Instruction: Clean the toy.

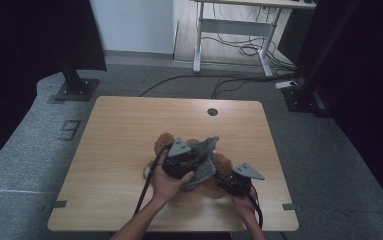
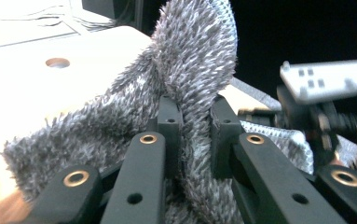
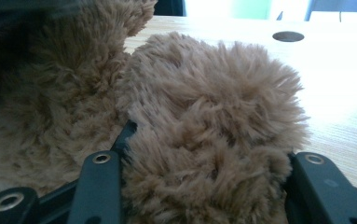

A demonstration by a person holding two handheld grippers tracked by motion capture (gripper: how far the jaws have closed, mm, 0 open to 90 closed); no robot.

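A: L gripper (image 2: 192,135)? Pinching a fold of grey cloth (image 2: 190,60), held above brown plush toy (image 1: 219,162) mid-table (image 1: 129,125).
B: R gripper (image 3: 204,163)? Clamped on a plush limb, probably a leg; cloth up-left of it, nearer L.

plush toy (image 1: 166,142) on table (image 1: 124,130), cloth (image 1: 206,165) over its right part, cable hole (image 1: 212,111) behind

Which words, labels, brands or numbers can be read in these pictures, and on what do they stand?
None can be read: no text shows on the grey fuzzy cloth, the brown plush toy, the table or either gripper.
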